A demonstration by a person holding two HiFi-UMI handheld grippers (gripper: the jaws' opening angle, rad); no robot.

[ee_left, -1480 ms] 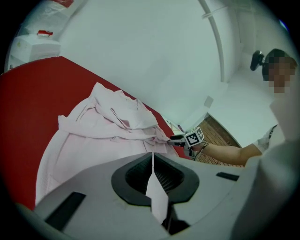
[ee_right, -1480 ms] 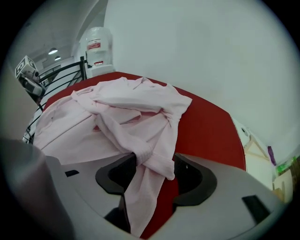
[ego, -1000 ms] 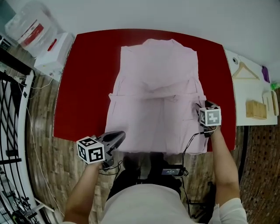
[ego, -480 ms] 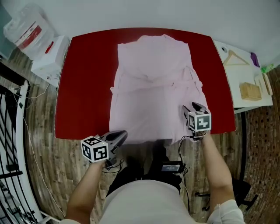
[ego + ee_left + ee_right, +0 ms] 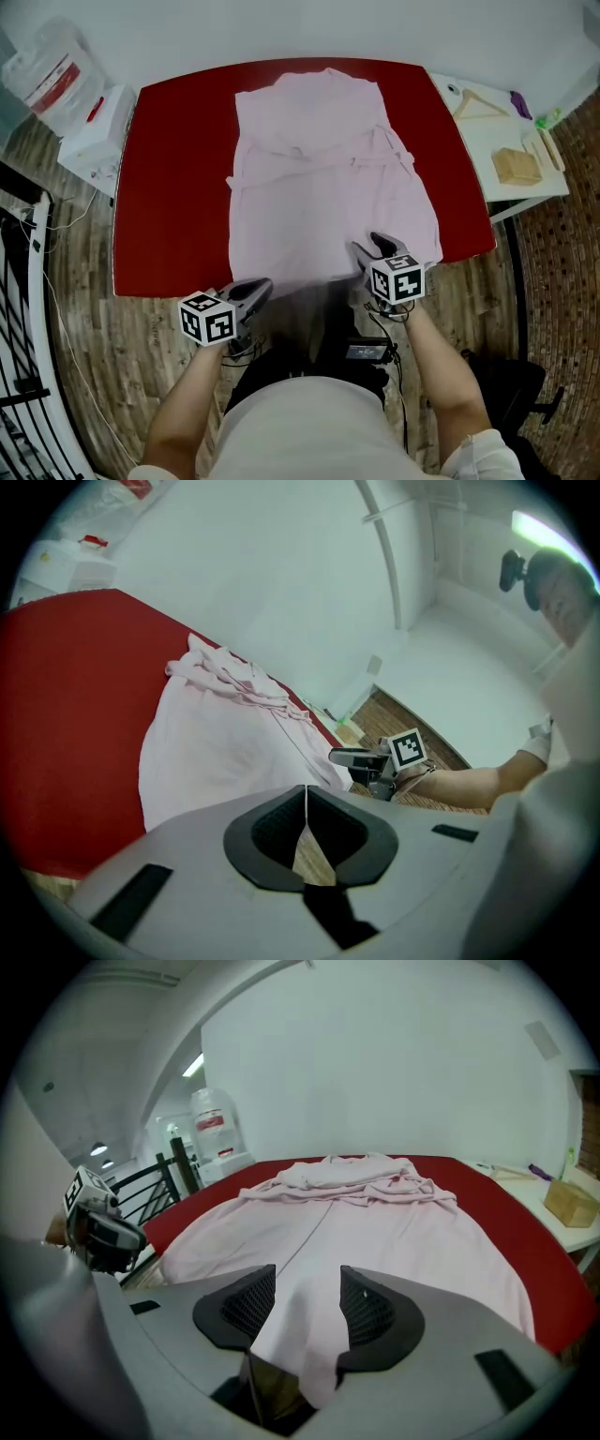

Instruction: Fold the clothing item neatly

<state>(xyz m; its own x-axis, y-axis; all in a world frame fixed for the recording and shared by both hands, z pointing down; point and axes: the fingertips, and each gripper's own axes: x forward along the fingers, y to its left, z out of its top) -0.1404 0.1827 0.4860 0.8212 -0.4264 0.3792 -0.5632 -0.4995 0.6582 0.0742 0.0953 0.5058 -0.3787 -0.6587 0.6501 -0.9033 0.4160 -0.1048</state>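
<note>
A pale pink garment lies spread on the red table, its collar end at the far side and its hem at the near edge. My right gripper is at the near hem, right of the middle. In the right gripper view, a bunched fold of the pink cloth fills the gap between the pads of this gripper and hangs down between them. My left gripper hovers at the table's near edge beside the hem's left part, jaws shut on nothing.
A white side table at the right holds a wooden hanger and a wooden block. A white box and a plastic container stand at the left. A black metal railing runs along the far left.
My right gripper has travelled left along the near hem from the garment's right side toward the middle. The left gripper has drifted only slightly.
</note>
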